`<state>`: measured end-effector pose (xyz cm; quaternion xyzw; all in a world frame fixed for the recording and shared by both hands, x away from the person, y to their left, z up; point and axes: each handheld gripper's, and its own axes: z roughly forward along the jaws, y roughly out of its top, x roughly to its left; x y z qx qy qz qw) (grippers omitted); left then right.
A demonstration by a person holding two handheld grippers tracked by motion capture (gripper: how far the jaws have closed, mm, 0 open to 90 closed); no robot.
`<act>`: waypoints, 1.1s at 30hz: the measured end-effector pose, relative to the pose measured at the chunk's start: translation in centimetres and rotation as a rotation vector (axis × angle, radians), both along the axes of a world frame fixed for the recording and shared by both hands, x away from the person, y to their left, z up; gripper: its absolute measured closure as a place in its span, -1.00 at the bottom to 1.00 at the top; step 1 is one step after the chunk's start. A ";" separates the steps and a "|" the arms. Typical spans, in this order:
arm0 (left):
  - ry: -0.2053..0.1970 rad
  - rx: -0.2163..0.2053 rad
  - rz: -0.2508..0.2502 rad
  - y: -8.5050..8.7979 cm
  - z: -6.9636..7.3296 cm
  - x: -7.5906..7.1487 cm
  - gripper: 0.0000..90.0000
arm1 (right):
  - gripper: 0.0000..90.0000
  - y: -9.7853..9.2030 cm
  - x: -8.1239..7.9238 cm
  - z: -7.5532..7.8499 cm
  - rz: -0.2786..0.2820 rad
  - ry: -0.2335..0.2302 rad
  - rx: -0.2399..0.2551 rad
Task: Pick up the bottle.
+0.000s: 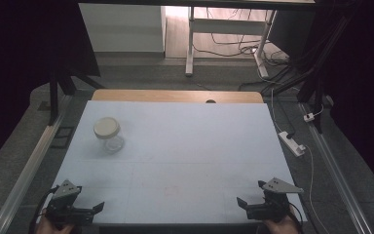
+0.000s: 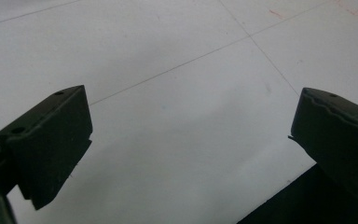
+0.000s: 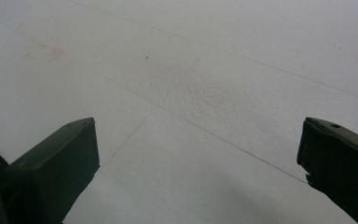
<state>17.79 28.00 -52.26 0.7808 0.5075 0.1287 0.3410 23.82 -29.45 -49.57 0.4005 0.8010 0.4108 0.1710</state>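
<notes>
Both grippers far from jar (image 1: 108,134)

Left gripper (image 1: 99,207), right gripper (image 1: 242,202) — jaws wide apart, seemingly low, pointing inward.

One jar (image 1: 108,134) stands on the tabletop (image 1: 185,146), left of the frame's middle, with one lid (image 1: 106,127) on it. Two tongs sit at the bottom edge, the left tongs (image 1: 99,208) at lower left and the right tongs (image 1: 242,203) at lower right, each with two jaws set wide apart and one grey plate on top. On the floor at right lies one power strip (image 1: 292,143).
</notes>
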 end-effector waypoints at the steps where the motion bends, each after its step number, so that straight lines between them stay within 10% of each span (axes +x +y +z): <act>1: 0.001 0.003 -0.001 0.0 0.0 0.0 -1.00 | -1.00 0.0 0.0 0.0 0.000 0.000 0.000; 33: -0.145 -0.068 -0.057 0.9 0.2 3.8 -1.00 | -1.00 0.2 0.0 0.0 0.013 0.003 -0.020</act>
